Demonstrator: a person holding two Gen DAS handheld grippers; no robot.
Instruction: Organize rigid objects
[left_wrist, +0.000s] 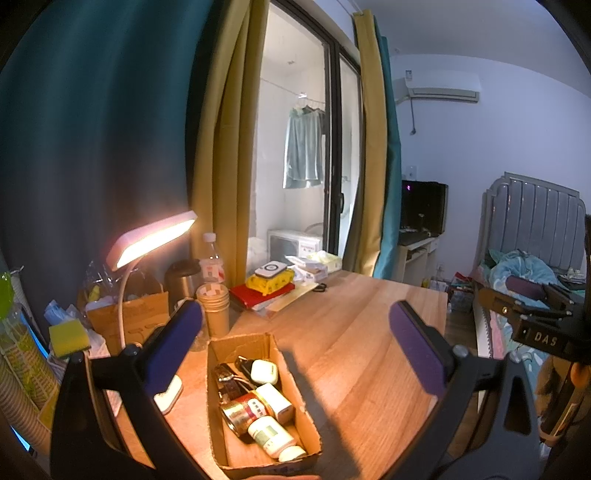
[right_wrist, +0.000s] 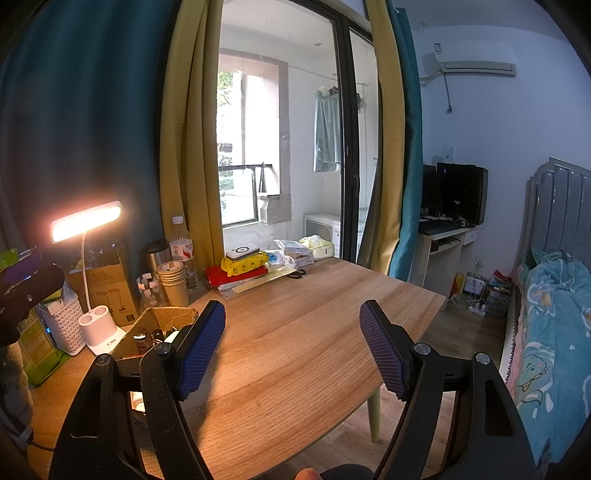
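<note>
An open cardboard box (left_wrist: 295, 384) lies on the wooden table (left_wrist: 354, 332) and holds several small rigid items: a white pill bottle (left_wrist: 273, 435), a red and gold tin (left_wrist: 243, 408), a white case (left_wrist: 263, 371) and dark keys. My left gripper (left_wrist: 295, 321) hovers above the box, open, nothing between its blue pads. In the right wrist view my right gripper (right_wrist: 291, 314) stands open over bare tabletop, with the box (right_wrist: 155, 328) just left of its left finger. Most of the box is hidden there.
A lit desk lamp (right_wrist: 86, 221), paper cups (right_wrist: 173, 280), a water bottle (right_wrist: 183, 251), a steel flask (right_wrist: 155, 256) and a white basket (right_wrist: 64, 325) crowd the table's left side. Books, a yellow pack (right_wrist: 243, 264) and scissors (right_wrist: 297, 273) lie at the far edge. A bed (right_wrist: 550, 325) stands right.
</note>
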